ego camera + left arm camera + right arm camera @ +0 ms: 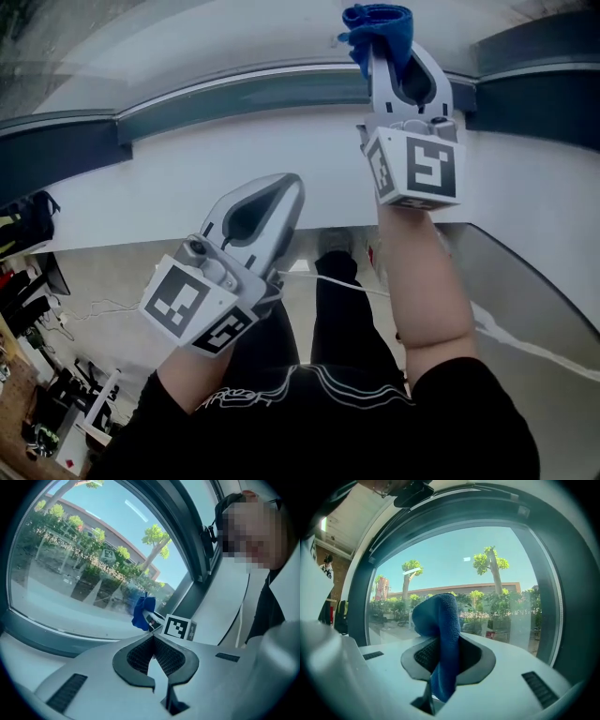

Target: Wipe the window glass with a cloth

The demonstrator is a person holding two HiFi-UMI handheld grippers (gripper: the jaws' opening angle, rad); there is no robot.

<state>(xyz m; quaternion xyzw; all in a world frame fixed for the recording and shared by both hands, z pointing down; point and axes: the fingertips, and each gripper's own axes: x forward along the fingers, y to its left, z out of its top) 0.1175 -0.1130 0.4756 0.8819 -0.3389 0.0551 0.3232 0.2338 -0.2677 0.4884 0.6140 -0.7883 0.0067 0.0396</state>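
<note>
A white cable (352, 284) is trailing across the floor (112, 272), while trees (490, 562) are standing before a low building (454, 589) outside.

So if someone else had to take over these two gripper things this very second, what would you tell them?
Right gripper: shut on the blue cloth, raised up by the window glass. Whether the cloth touches the pane cannot be told.
Left gripper: shut, with nothing in it, held lower and back from the window, above the white sill.
Done: the cloth is gripped and brought to the window. The glass shows no clear sign of how much has been wiped.
Left: press the cloth on the pane and sweep it across the whole glass.
</note>
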